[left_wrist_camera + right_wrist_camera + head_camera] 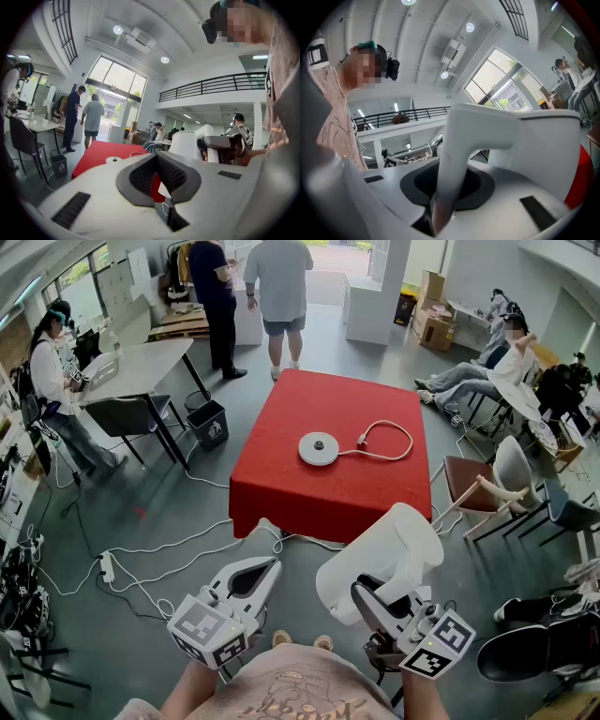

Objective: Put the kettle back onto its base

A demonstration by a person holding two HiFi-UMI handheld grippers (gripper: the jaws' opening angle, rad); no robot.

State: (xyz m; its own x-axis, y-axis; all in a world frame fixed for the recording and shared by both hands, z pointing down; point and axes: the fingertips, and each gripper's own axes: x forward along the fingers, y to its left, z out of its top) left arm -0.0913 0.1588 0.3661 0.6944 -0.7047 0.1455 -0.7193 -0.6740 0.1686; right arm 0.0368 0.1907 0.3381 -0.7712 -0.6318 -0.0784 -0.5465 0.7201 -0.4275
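**Kettle in my right tool, base on the desk**

Head view: my right tool (364, 592) held the white kettle (386, 554) in the air short of the red desk (309, 498). It was well apart from the round base (319, 448) and its cord (389, 439) lying there. My left tool (270, 566) hung beside it.

Left gripper view: its jaws met at the tips, empty.

Right gripper view: my jaws clamped the kettle's handle (452, 178).

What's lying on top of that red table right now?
Only the round white kettle base and its looped white cord lie on the red cloth. The cloth hangs down, hiding the table itself.
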